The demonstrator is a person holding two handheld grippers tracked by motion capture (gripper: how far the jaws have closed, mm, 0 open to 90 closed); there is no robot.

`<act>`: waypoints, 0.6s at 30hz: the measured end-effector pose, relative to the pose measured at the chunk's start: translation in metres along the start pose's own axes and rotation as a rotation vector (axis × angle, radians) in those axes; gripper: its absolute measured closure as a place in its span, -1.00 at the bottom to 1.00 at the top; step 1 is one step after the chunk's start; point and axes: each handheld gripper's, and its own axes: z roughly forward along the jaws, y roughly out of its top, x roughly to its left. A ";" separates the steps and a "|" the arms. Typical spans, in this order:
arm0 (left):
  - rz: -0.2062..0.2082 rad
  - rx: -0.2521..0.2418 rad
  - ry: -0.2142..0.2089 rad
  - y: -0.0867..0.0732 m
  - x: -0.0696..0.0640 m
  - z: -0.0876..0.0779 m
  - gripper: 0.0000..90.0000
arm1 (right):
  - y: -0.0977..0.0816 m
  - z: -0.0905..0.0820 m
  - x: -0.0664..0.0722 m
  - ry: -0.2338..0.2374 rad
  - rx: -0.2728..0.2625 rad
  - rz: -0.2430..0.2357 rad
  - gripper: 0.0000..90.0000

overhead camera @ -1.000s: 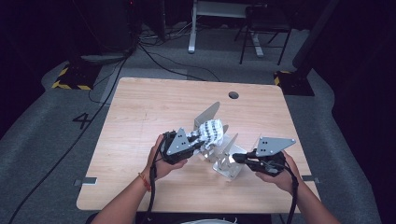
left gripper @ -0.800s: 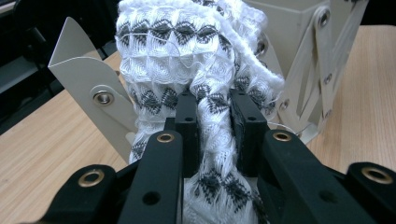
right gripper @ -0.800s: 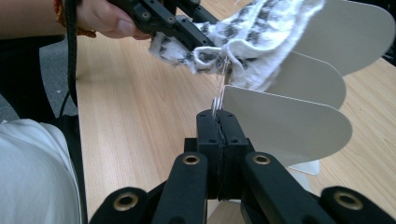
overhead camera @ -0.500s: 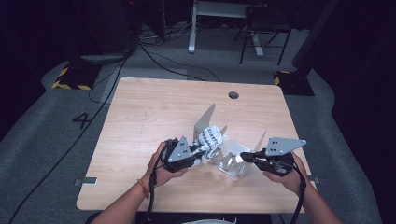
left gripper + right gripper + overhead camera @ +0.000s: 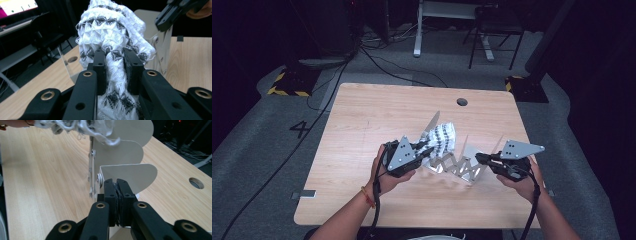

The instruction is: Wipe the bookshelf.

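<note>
High View: Cloth Being Fed Onto Rack

Left gripper (image 5: 424,149): jaws clamping a bunched black-and-white knitted cloth (image 5: 440,137), holding it raised over the left end of the rack, probably to thread it between the plates.

Right gripper (image 5: 480,159): jaws pressing together on the rack's (image 5: 460,167) near-right plate, seemingly steadying it.

Rack: folding metal, standing mid-table (image 5: 362,130), near the person.

Grey carpet (image 5: 272,165), black cables (image 5: 377,57), perhaps a desk frame (image 5: 447,20) behind.

Light wooden table (image 5: 362,130) with a round hole (image 5: 462,102); folding metal rack (image 5: 457,165) stands on it.
</note>
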 end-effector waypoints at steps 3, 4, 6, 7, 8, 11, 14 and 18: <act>0.035 0.027 -0.025 -0.003 -0.004 0.007 0.67 | -0.001 0.000 -0.002 -0.010 -0.002 0.005 0.94; 0.049 0.056 -0.043 -0.008 -0.007 0.014 0.67 | -0.002 -0.001 -0.003 -0.008 -0.006 0.010 0.94; 0.070 0.097 -0.042 -0.016 -0.010 0.022 0.67 | -0.002 -0.001 -0.003 -0.011 -0.009 0.010 0.94; 0.073 0.103 -0.047 -0.020 -0.010 0.025 0.67 | -0.002 -0.001 -0.003 -0.012 -0.009 0.010 0.94; 0.066 0.105 -0.050 -0.024 -0.009 0.027 0.67 | -0.003 -0.001 -0.003 -0.013 -0.012 0.009 0.94; 0.036 0.108 -0.088 -0.034 -0.006 0.032 0.67 | -0.003 -0.001 -0.002 -0.016 -0.017 0.013 0.94; 0.033 0.139 -0.118 -0.042 -0.008 0.037 0.67 | -0.004 -0.001 -0.003 -0.012 -0.020 0.016 0.94; 0.041 0.180 -0.133 -0.048 -0.011 0.042 0.68 | -0.004 -0.001 -0.003 -0.011 -0.023 0.015 0.94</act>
